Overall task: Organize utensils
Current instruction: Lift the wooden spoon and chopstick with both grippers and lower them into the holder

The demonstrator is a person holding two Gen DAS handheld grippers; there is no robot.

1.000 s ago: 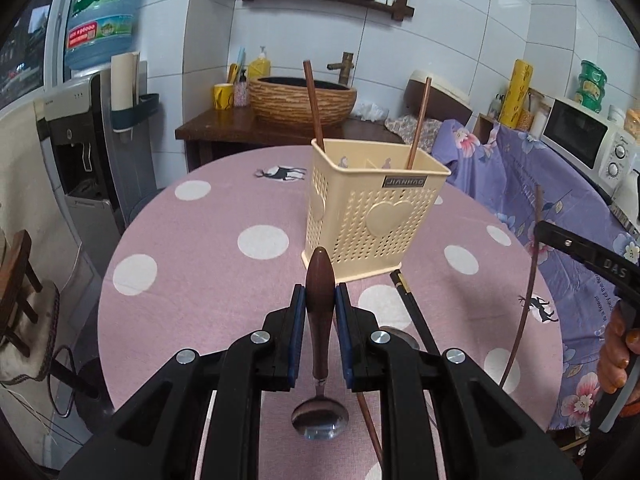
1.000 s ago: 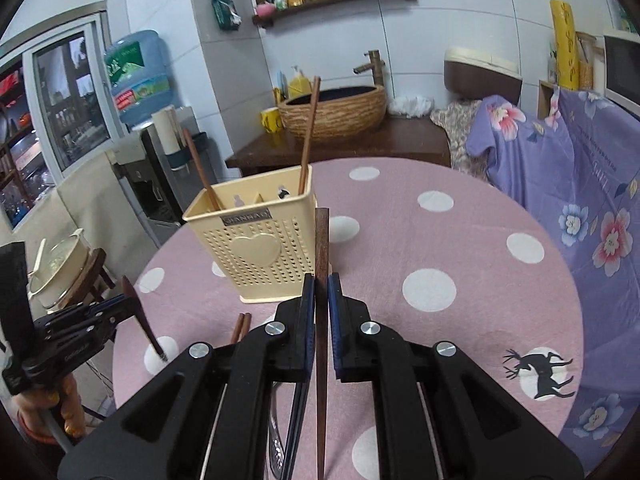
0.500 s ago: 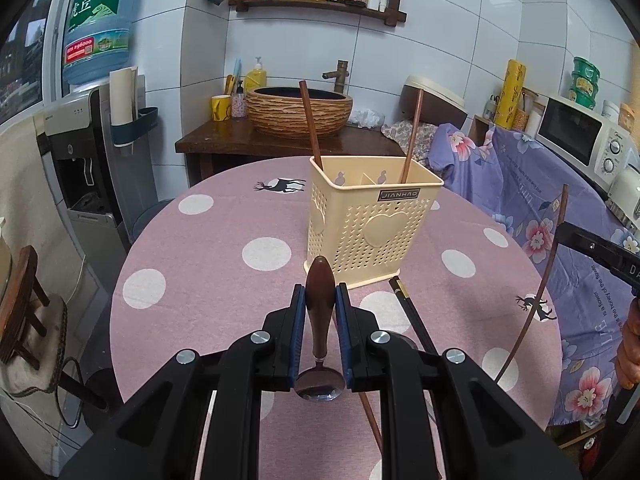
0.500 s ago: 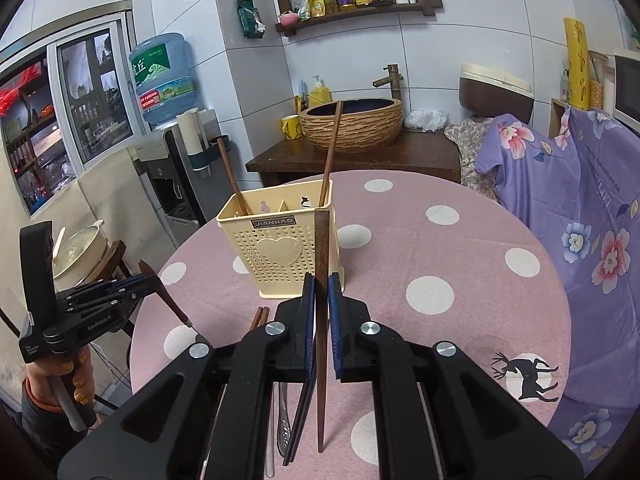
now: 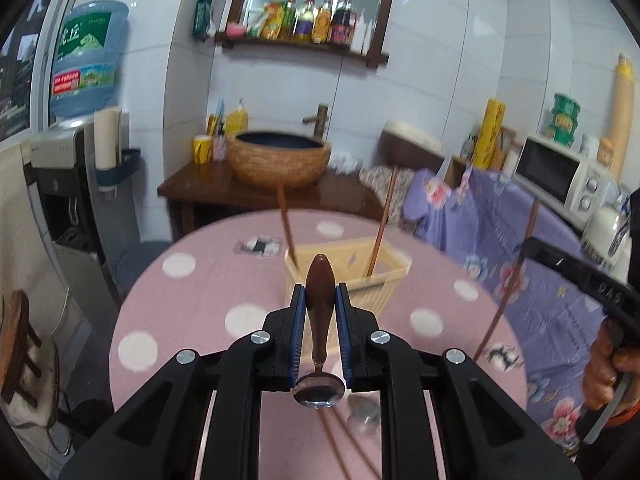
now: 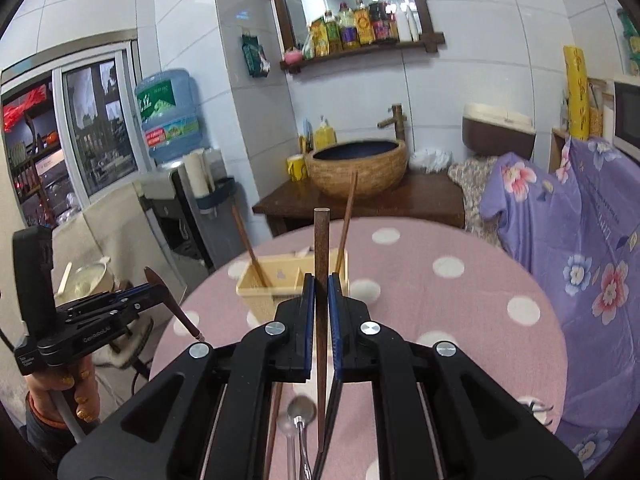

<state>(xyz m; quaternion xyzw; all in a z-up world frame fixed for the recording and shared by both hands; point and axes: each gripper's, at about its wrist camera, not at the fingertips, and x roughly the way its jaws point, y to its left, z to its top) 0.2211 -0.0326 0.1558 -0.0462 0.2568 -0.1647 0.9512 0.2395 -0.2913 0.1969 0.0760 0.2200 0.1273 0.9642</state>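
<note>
While lifting both claws off table (image 5: pixel 192 304), am keeping left gripper (image 5: pixel 320 304) clamped on spoon (image 5: pixel 320 312), right gripper (image 6: pixel 321 300) clamped on chopstick (image 6: pixel 321 248). Basket (image 6: pixel 276 280) now sitting lower, ahead; am judging both ready for dropping in.

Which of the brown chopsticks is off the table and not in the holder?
The chopstick clamped upright in the right gripper. Two others stand in the cream holder; more lie on the table.
</note>
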